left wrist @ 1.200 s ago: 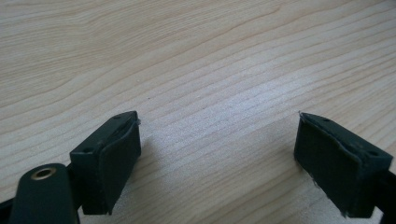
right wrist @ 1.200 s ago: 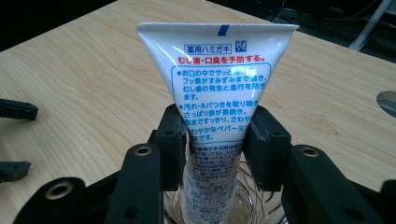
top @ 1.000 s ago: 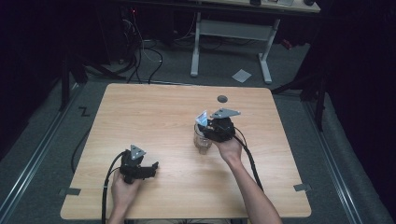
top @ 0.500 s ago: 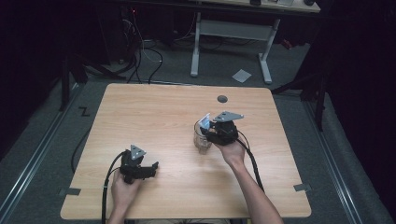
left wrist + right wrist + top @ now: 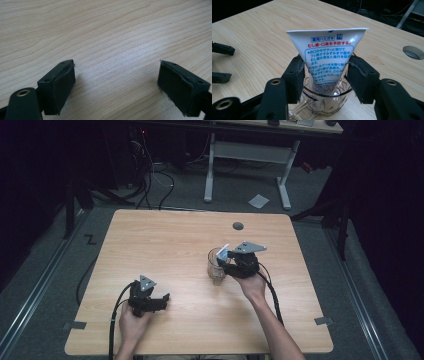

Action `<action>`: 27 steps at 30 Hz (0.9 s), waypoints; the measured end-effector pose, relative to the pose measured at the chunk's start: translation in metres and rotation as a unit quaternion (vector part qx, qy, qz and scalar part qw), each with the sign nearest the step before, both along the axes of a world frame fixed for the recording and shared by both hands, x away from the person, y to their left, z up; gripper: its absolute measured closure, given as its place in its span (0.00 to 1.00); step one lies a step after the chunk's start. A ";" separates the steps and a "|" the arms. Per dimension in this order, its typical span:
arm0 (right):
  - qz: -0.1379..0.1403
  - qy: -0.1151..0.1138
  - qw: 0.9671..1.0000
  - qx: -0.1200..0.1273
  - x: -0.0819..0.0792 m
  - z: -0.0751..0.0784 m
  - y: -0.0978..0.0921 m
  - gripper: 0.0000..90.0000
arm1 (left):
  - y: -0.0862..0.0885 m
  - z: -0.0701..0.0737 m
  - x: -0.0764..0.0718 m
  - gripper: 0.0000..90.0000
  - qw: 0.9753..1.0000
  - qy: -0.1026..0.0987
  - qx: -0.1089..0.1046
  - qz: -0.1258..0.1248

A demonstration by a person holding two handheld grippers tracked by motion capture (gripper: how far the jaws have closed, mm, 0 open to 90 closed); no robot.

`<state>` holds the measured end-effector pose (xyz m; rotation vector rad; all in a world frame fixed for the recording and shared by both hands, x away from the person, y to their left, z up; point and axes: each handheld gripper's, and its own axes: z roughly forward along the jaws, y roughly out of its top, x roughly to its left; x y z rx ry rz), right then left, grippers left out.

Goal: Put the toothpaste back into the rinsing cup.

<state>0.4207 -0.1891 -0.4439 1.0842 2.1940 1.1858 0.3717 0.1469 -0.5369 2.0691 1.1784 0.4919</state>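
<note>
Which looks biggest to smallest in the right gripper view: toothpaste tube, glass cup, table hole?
1. toothpaste tube, nearest the camera.
2. glass cup, partly hidden by the jaws, so its rank is unsure.
3. table hole, farther off.

**Tube standing in a glass**

A white toothpaste tube (image 5: 329,57) stands upright in a clear, patterned glass (image 5: 324,100), cap end down and hidden inside, its flat crimped end uppermost above the rim. Red and blue Japanese print covers the face. The glass rests upright on the bench's right half, seen in the high view (image 5: 217,266) with the tube (image 5: 223,251) jutting out.
</note>
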 end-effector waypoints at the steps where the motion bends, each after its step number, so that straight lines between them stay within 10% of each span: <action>1: 0.001 0.000 1.000 0.000 0.000 0.000 -0.001 0.52 | 0.000 0.000 0.000 0.17 1.000 0.000 0.000 0.000; 27: -0.009 -0.016 0.999 0.051 -0.016 0.013 -0.026 0.43 | 0.000 0.000 0.000 0.17 1.000 0.000 0.000 0.000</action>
